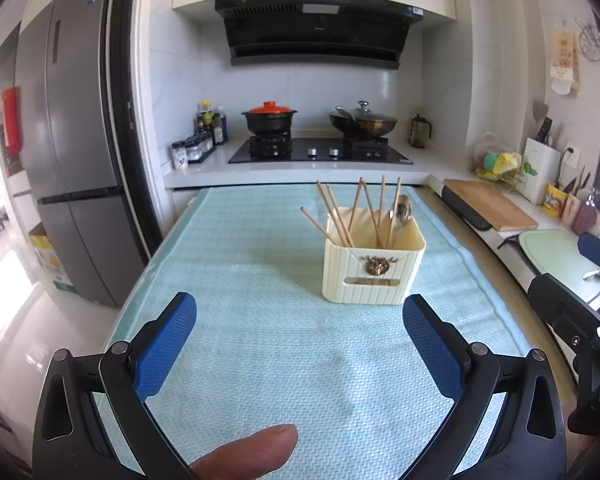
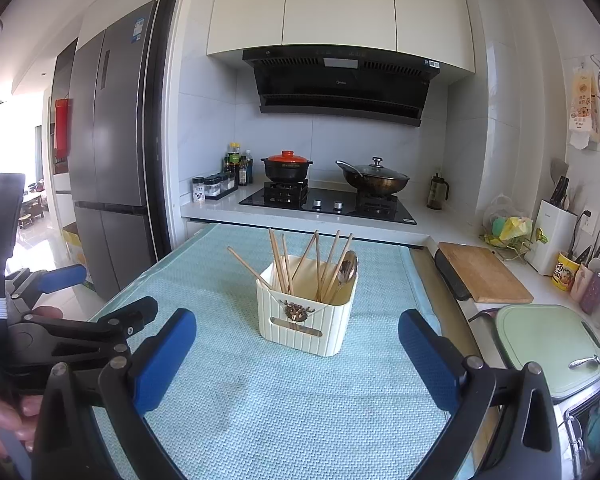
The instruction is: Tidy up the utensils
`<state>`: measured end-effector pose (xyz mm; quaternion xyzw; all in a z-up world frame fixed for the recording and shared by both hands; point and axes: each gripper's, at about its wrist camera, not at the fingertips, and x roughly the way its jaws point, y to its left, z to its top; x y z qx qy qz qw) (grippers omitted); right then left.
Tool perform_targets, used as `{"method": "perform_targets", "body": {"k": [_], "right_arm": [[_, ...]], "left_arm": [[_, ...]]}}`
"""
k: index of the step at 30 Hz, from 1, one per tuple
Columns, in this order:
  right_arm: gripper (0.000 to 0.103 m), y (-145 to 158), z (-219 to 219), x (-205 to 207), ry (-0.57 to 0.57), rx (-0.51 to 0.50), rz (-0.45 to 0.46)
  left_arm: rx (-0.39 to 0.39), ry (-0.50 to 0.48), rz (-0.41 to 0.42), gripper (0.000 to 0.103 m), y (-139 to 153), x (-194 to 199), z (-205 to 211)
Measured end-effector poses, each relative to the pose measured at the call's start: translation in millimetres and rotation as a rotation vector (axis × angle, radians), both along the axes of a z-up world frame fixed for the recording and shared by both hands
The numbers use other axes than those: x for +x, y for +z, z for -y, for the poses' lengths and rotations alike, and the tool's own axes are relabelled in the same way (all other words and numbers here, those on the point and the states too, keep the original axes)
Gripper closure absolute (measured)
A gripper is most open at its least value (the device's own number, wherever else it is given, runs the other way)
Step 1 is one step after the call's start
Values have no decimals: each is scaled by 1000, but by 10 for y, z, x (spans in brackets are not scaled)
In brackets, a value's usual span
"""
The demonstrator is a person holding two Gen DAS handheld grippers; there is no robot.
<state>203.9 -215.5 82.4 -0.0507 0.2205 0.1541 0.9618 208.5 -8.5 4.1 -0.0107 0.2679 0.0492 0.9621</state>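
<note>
Several wooden chopsticks and one metal spoon stand inside a cream holder, leaning at different angles with their upper ends fanned above its rim. That holder sits on a pale blue-green woven mat covering the table, ahead of both pairs of jaws and touching neither. In the left wrist view it lies forward and toward the right finger; in the right wrist view it sits roughly centred between the fingers, further out.

Both tools are spread wide with nothing between their pads. The left gripper hovers low over the mat, pointed toward the stove, and a fingertip of the person shows at the bottom edge of its view. The right gripper is held alongside at a similar level, also facing the stove; part of it shows at the right edge of the left view.

The holder is a squarish, vertically ribbed plastic box with a brass-coloured ornament on its front and a slot below. The finger pads are blue with a fine grid texture on black arms. Beyond the table are a black hob, a red-lidded pot, a lidded wok and a wooden cutting board.
</note>
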Motion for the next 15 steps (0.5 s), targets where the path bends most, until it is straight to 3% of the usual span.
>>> {"method": "perform_targets", "body": {"k": [15], "right_arm": [[0,-15,40,-23,-8,-6,-6]], "left_arm": [[3,32,11,0,14,-10,21]]}}
